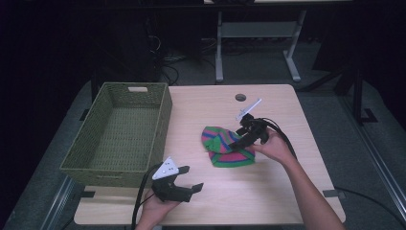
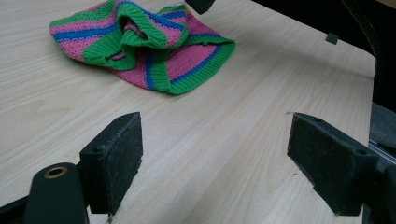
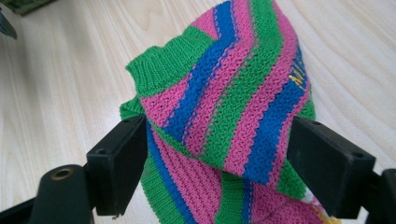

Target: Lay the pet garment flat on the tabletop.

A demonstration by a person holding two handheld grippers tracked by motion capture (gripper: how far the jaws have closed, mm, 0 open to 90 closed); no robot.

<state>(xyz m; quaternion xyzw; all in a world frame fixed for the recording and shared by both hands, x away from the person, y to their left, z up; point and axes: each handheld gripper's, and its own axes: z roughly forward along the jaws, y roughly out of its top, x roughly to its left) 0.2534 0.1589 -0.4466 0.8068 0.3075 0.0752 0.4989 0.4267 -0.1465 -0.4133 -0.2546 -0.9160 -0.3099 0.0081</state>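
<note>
Pale wood-grain table (image 1: 287, 191) stands in a dim room, with a desk frame and cables on the floor behind it. On its left side sits a large olive woven basket (image 1: 160, 122), which looks to have nothing in it. Near the table's middle lies a crumpled knit garment (image 1: 218, 143) striped pink, green and blue, well apart from the basket. The right gripper (image 1: 242, 139) is down on it: in the right gripper view its jaws stand spread on either side of a raised fold of the knit, with cloth between them but not yet pinched. My guess is that the garment is meant for the basket; closing on a thick bunch instead of a single edge would make the lift surer. The left gripper (image 1: 184, 189) waits near the front edge, jaws wide apart and holding nothing.
</note>
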